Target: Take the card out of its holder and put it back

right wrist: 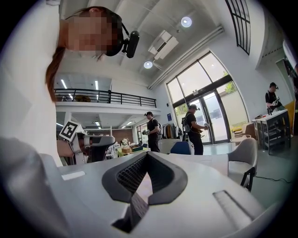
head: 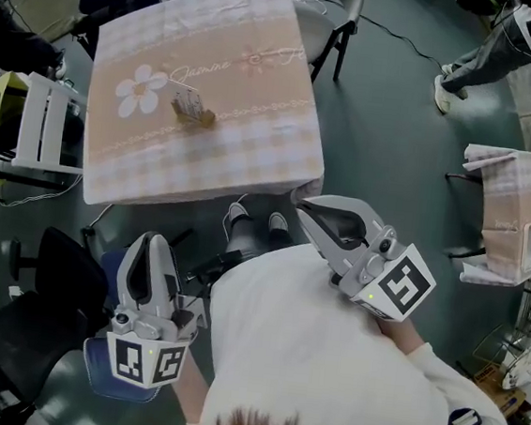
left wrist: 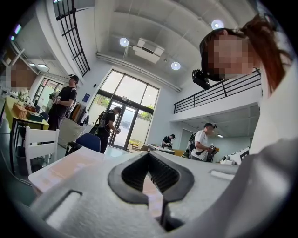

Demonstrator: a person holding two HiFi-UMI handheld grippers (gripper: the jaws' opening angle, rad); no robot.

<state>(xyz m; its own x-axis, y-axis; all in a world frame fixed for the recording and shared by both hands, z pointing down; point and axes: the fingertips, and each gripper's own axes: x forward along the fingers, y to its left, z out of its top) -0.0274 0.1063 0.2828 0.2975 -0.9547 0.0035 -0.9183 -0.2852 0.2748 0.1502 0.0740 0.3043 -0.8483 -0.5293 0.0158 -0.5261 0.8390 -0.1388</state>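
A small white card (head: 186, 102) stands upright in a low holder (head: 201, 118) on the table (head: 252, 158), which wears a pink checked cloth with a daisy print. Both grippers hover close to the person's body, short of the table's near edge and well away from the card. The left gripper (head: 152, 240) is at the lower left, its jaws together and empty. The right gripper (head: 303, 205) hangs just off the table's near right corner, also shut on nothing. In the left gripper view (left wrist: 149, 154) and the right gripper view (right wrist: 147, 154) the tips meet, and the table top shows behind them.
A white slatted chair (head: 44, 122) stands left of the table, a black office chair (head: 39, 306) at the lower left, a grey chair (head: 334, 7) behind the table. A second clothed table (head: 516, 205) is on the right. People stand by the glass doors (right wrist: 198, 128).
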